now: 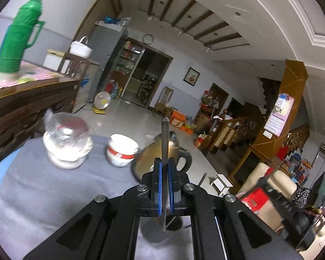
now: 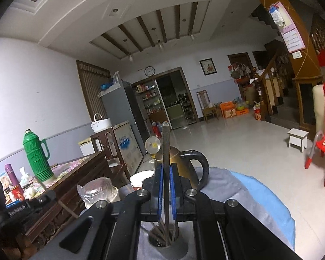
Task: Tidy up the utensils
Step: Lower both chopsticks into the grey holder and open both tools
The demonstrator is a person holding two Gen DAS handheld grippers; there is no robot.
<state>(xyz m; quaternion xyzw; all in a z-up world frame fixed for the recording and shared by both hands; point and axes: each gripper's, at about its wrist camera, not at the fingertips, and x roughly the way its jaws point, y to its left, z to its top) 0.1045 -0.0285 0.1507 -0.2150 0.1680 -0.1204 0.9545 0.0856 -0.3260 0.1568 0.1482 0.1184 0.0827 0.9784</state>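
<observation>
Nearest the lens, my left tongs (image 1: 165, 162) are pressed together on a slim metal utensil (image 1: 165, 134), which stands upright between the blue pads. Its lower end drops toward a dark utensil holder (image 1: 173, 224) directly beneath the tongs. My right tongs (image 2: 166, 166) are likewise pinching a second metal utensil (image 2: 165, 143), also upright. Its foot is inside the perforated holder (image 2: 156, 241), among brown chopsticks (image 2: 158, 231).

Assessment: the task is well advanced. Some pieces are already in the holder, and both held pieces have yet to be released.

Beyond the left tongs, left to right, are a bagged bowl (image 1: 67, 143), a red-and-white bowl (image 1: 122, 150) and a brass kettle (image 1: 149, 158). No loose utensils show on the grey cloth (image 1: 32, 184).

Limits: my tongs' own frames hide most of the holder. I cannot tell what kind of utensil each is, nor whether the left one has entered the holder.
</observation>
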